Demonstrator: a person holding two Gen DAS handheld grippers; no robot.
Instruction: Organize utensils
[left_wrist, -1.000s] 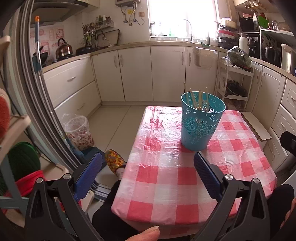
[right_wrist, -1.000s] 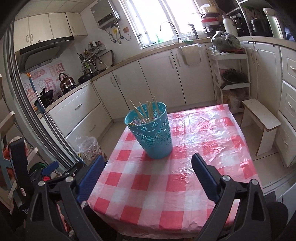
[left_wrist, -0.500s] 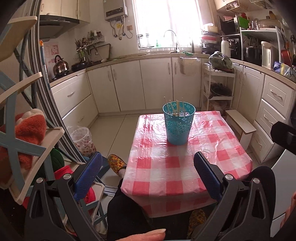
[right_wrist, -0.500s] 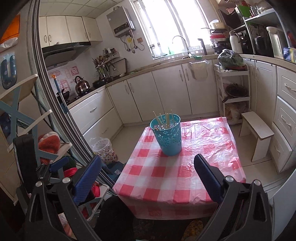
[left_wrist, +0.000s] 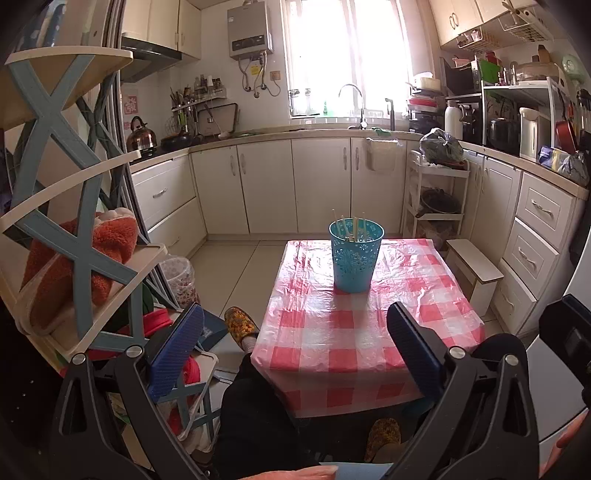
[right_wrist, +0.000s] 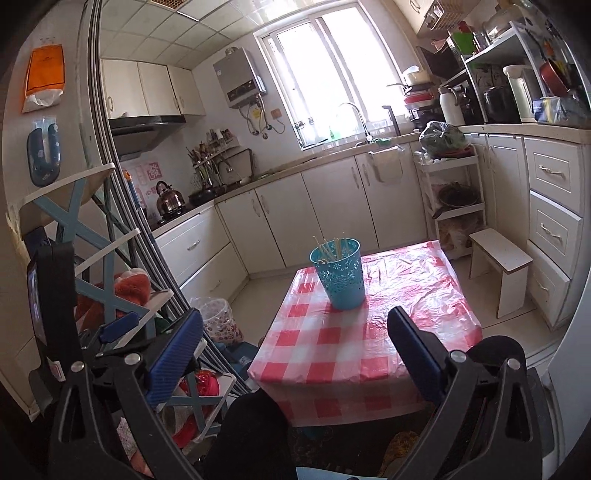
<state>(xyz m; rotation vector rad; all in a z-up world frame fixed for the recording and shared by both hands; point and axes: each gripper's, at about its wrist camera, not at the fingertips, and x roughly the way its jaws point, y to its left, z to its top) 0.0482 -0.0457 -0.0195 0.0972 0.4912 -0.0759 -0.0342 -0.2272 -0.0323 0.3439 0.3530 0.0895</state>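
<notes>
Scene: your left gripper (left_wrist: 295, 339) and right gripper (right_wrist: 295, 338) hang short of the low counter under a pink-and-white checked plastic cloth (left_wrist: 332, 343), both sets of jaws released and holding nothing.

Task's thing: the pale wooden chopsticks (left_wrist: 351, 227) stand in the turquoise perforated plastic holder (left_wrist: 355, 258), upright at about 12 o'clock from the left gripper, toward the far end of the counter; in the right wrist view the sticks (right_wrist: 330, 247) lean toward 11 o'clock inside the holder (right_wrist: 341, 277).

Step in hand: judged from the bare cloth and empty jaws, the sorting looks finished or between items. If anything is left, approach the holder from above, keep one gripper ready to steady its wall, and lower each piece along the sticks' lean so none is levered out.

Hard to make out: the count of chopsticks is uncertain, their lower ends are hidden by the holder, and the near counter edge is cut off by your knees (left_wrist: 255, 406).

Risk: the light holder may tip if nudged.
</notes>
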